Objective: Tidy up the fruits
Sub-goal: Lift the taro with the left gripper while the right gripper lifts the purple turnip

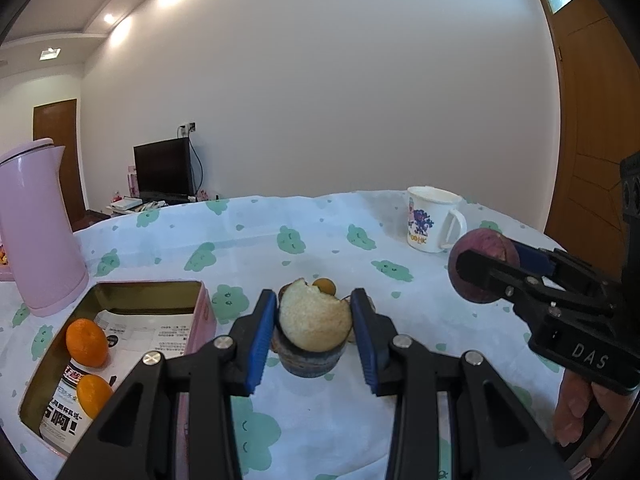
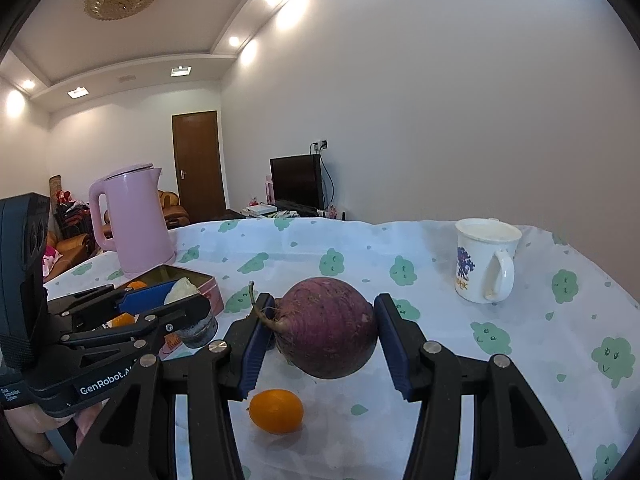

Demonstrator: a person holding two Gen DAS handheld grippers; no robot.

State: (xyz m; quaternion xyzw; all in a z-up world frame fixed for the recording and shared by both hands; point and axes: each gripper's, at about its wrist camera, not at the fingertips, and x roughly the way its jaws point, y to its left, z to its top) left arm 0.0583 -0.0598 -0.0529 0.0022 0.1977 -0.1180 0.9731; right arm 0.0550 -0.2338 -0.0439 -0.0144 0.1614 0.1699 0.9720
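Fruits first: from the left wrist view, a pale half-peeled fruit [image 1: 314, 322] sat clamped between the blue pads of the left claw [image 1: 314, 334], dark base down, bitten-looking white end tilted up and away. Off to the left, two oranges [image 1: 86, 342] lay in the pink tin [image 1: 204, 312] on the counter [image 1: 320, 232]. From the right wrist view, the right claw [image 2: 326, 336] gripped a round purple fruit [image 2: 328, 326] off the cloth, stem [image 2: 260, 312] sticking out leftward by the left pad, so the long axis ran across the jaws. A small kumquat [image 2: 276, 411] lay on the counter right below it.
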